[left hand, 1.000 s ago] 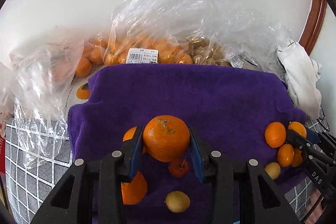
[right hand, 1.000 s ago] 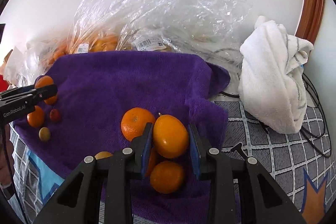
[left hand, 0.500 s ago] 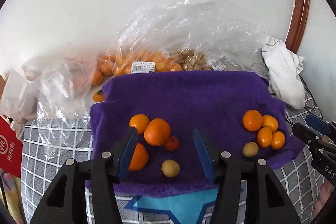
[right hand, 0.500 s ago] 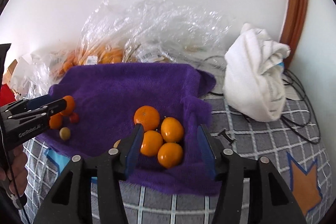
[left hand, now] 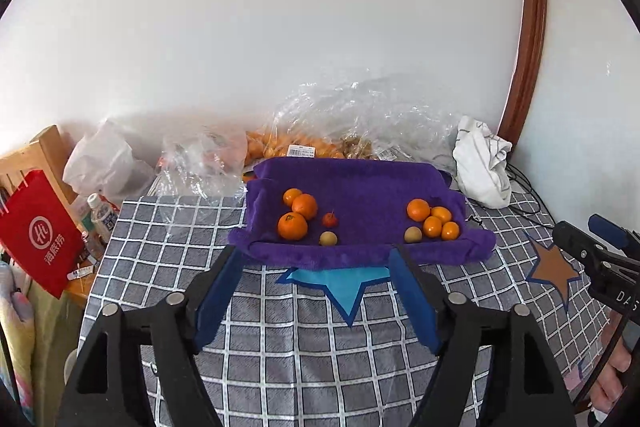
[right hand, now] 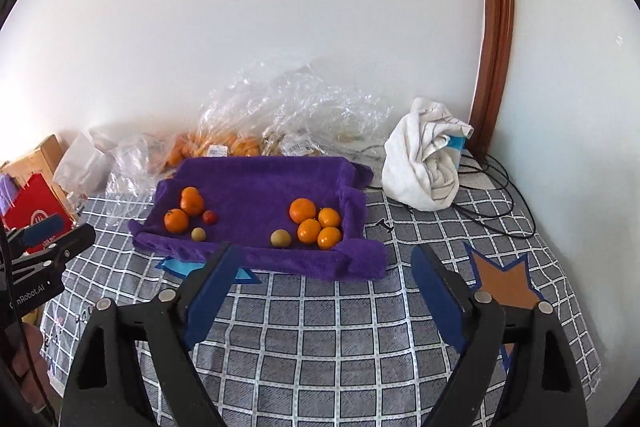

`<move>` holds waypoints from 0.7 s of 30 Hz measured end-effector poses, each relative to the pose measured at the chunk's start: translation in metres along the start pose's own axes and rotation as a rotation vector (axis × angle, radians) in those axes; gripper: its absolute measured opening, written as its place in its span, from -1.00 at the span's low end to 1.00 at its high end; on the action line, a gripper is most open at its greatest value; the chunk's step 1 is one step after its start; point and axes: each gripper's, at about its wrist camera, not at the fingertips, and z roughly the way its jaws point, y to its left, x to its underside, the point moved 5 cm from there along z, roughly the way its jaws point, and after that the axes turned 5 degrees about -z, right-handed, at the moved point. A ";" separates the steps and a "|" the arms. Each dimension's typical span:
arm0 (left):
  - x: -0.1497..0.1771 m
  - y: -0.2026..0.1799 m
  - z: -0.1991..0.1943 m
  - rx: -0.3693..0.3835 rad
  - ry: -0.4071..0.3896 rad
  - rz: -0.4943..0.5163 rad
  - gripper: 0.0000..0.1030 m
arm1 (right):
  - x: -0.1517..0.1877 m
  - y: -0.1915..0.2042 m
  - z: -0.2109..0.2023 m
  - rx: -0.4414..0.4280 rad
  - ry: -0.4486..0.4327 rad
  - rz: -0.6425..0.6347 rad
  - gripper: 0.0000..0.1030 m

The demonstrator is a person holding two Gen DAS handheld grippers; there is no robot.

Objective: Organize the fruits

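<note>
We are looking along two hand-held grippers at a table covered by a grey checked tablecloth (left hand: 304, 343); a purple towel (left hand: 360, 183) is lying on it, its long axis running side to side across our view, its near edge facing us and its far edge lying against clear plastic bags (left hand: 360, 111) by the white wall.

The fruits are sitting on the towel in two groups, well apart; on the left, three oranges (left hand: 293, 225) are clustering together, with a small red fruit (left hand: 330, 219) and a small yellowish fruit (left hand: 328, 238) just beside them; on the right, four oranges (right hand: 315, 220) are touching one another, with another yellowish fruit (right hand: 281, 238) just beside them on their left.

The left gripper (left hand: 316, 291) is hovering over the tablecloth, short of the towel's near edge, pointing toward the towel and tilting downward; its blue-padded jaws are opening and nothing is lying between them. The right gripper (right hand: 324, 287) is pointing the same way, toward the towel's right half; its jaws are also opening, released and holding nothing.

A bunched white cloth (right hand: 424, 167) is resting to the right of the towel, with dark cables (right hand: 492, 203) trailing beside it; a red paper bag (left hand: 38, 231) is standing at the far left.
</note>
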 end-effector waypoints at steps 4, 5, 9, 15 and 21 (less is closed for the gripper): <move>0.012 0.004 -0.039 -0.009 -0.035 -0.006 0.73 | 0.012 0.007 -0.043 0.009 -0.034 -0.011 0.91; 0.013 0.005 -0.047 -0.013 -0.047 -0.010 0.80 | 0.014 0.008 -0.050 0.013 -0.038 -0.012 0.93; 0.015 0.006 -0.071 -0.026 -0.085 -0.005 0.83 | 0.020 0.008 -0.071 0.028 -0.047 -0.013 0.94; 0.019 0.002 -0.080 -0.035 -0.087 0.006 0.83 | 0.024 0.005 -0.086 0.022 -0.061 0.003 0.94; 0.022 -0.003 -0.083 -0.034 -0.097 0.004 0.83 | 0.026 0.002 -0.086 0.037 -0.050 0.005 0.94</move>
